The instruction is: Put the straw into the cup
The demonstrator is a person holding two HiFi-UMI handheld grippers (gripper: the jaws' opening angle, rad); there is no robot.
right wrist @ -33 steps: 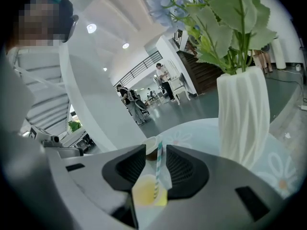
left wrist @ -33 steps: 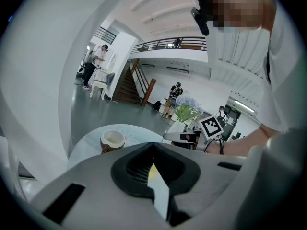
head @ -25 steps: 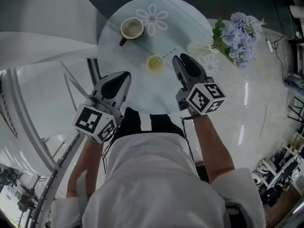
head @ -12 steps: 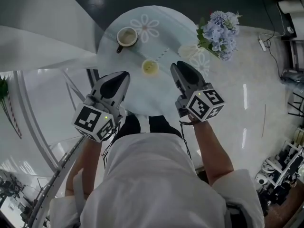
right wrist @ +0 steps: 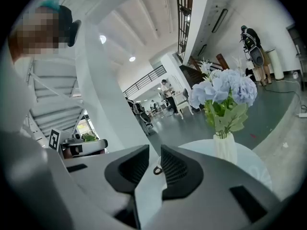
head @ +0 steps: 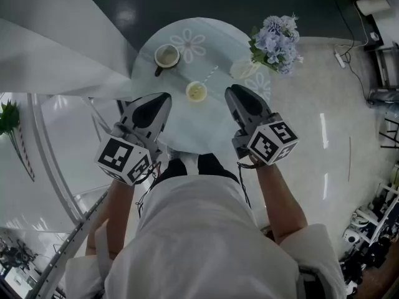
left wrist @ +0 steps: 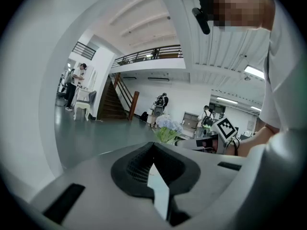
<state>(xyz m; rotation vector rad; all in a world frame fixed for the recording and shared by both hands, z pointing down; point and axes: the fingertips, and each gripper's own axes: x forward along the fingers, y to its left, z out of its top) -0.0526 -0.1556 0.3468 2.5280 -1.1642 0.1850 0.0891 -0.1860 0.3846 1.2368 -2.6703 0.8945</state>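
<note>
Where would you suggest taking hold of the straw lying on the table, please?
Grip the straw near its middle, coming straight down from above. It lies flat and slanted on the table, close by the cup, so only its thin sides offer a pinch; close across its width.

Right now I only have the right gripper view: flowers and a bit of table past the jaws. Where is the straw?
Observer: In the head view the straw lies on the round table, between the small cup and the vase of flowers.
Operator: Is either gripper touching it?
Observer: No. The right gripper is to the right of the small cup, clear of the straw, its jaws closing on nothing.
Operator: And the left one?
Observer: The left gripper has its jaws together, empty, on the near side of the mug.
</note>
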